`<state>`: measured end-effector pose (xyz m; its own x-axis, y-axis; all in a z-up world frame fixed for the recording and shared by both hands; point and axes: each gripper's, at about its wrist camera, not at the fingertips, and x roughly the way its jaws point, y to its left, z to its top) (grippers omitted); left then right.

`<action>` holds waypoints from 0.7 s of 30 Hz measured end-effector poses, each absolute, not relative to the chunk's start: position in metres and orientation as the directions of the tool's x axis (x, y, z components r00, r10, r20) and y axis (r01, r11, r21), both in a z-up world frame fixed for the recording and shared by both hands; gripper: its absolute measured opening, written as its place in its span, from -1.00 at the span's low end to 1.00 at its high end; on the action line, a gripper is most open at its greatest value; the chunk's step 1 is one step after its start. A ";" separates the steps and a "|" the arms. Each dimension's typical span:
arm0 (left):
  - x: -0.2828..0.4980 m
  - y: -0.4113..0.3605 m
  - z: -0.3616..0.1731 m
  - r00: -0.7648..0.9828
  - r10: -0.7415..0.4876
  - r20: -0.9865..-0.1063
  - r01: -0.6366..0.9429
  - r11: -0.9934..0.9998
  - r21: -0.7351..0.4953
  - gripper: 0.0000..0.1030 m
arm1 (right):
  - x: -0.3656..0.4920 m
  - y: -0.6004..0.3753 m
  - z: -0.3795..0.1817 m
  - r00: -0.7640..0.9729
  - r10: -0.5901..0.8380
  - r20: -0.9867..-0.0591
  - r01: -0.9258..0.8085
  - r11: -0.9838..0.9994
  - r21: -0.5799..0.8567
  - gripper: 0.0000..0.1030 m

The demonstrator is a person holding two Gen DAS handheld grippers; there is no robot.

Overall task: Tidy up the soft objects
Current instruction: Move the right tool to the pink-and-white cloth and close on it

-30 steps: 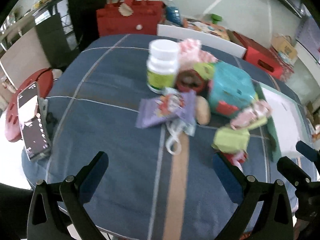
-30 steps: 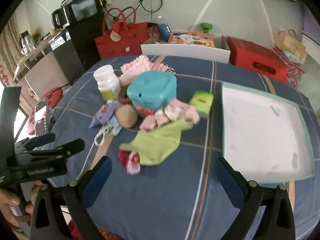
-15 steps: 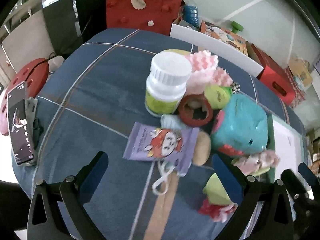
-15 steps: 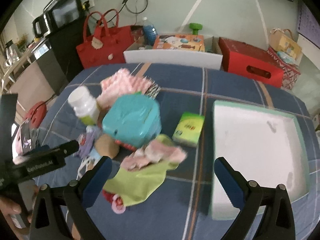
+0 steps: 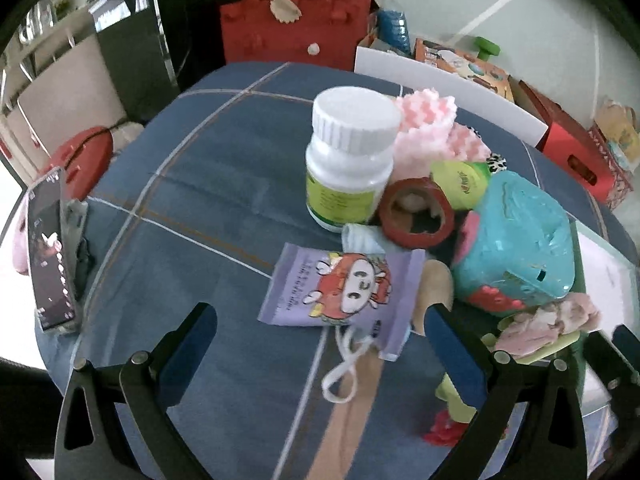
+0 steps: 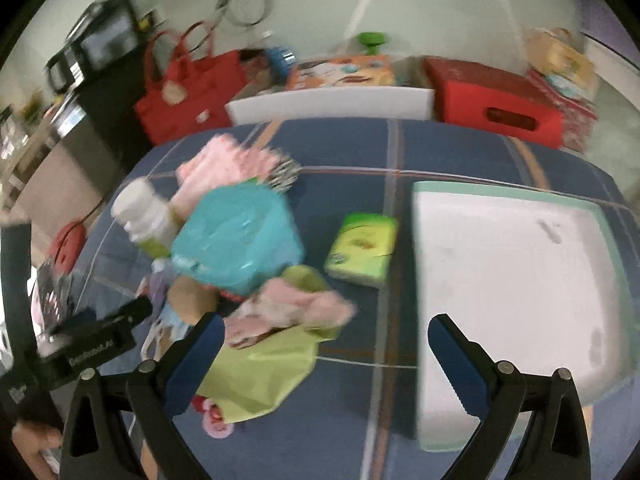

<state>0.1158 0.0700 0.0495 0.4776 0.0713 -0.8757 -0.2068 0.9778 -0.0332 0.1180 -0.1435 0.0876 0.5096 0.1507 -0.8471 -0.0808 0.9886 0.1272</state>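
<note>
I see a round table (image 5: 208, 184) under a blue plaid cloth. White pill bottle (image 5: 349, 156) near centre; purple snack packet (image 5: 344, 290) at its 6 o'clock, red tape roll (image 5: 416, 218) at 4. Teal tissue pack (image 6: 236, 238), green tissue pack (image 6: 362, 254), white tray (image 6: 516, 280) at 3 o'clock.

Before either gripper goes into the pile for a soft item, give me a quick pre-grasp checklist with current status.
1. Left gripper open, nothing held: ok.
2. Right gripper open, nothing held: ok.
3. White tray has bare room: ok.
4. Pink cloth on the green cloth exposed on top: ok.
5. White bottle and red tape roll clear of the soft pile: not ok, they touch it.
6. Right view sharp enough for aiming: not ok, blurred.
</note>
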 end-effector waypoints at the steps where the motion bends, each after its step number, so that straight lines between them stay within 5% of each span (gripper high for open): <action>1: 0.115 0.071 0.050 0.480 0.072 -0.874 -0.205 0.978 -0.032 1.00 | 0.119 -0.135 0.083 0.506 0.150 -0.850 -0.109 0.988 0.109 1.00; 11: 0.119 0.077 0.039 0.451 0.050 -0.891 -0.216 0.975 -0.054 1.00 | 0.117 -0.108 0.073 0.533 0.123 -0.837 -0.197 0.980 0.019 0.84; 21: 0.121 0.077 0.034 0.439 0.042 -0.898 -0.229 0.971 -0.067 1.00 | 0.119 -0.116 0.065 0.519 0.193 -0.833 -0.200 0.975 0.101 -0.08</action>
